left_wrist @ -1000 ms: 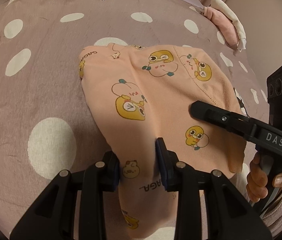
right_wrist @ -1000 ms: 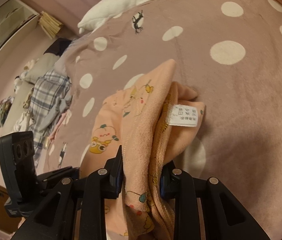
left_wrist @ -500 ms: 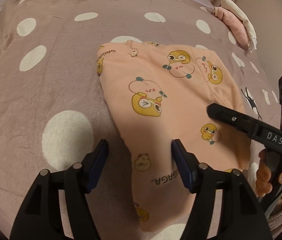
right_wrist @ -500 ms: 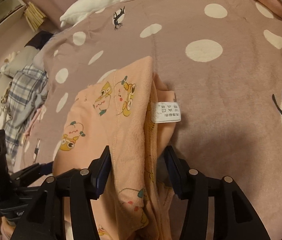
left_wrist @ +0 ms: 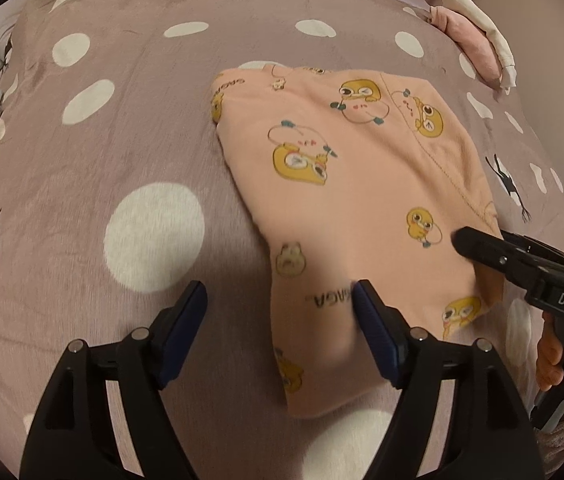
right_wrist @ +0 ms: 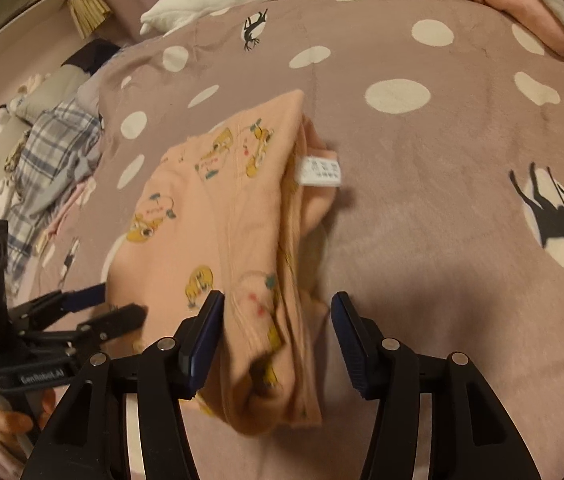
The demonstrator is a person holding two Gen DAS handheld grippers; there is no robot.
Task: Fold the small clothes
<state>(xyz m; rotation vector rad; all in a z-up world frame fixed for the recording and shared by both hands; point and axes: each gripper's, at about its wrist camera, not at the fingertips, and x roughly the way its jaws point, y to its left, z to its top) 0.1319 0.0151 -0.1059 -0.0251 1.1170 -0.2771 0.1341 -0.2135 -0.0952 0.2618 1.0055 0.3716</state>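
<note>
Both grippers, left point(left_wrist: 280, 304) and right point(right_wrist: 278, 312), had fingers apart as I watched; neither gripped the folded peach garment point(left_wrist: 361, 200), which lay on the dotted bed point(left_wrist: 122, 140).

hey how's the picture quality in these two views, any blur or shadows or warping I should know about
Left wrist view: warm dim light, strong fisheye bending; the peach duck-print garment smears near the left gripper. Right wrist view: same warping, dark corners; the garment blurs near the right gripper, and a shadow darkens the mauve polka-dot blanket.
</note>
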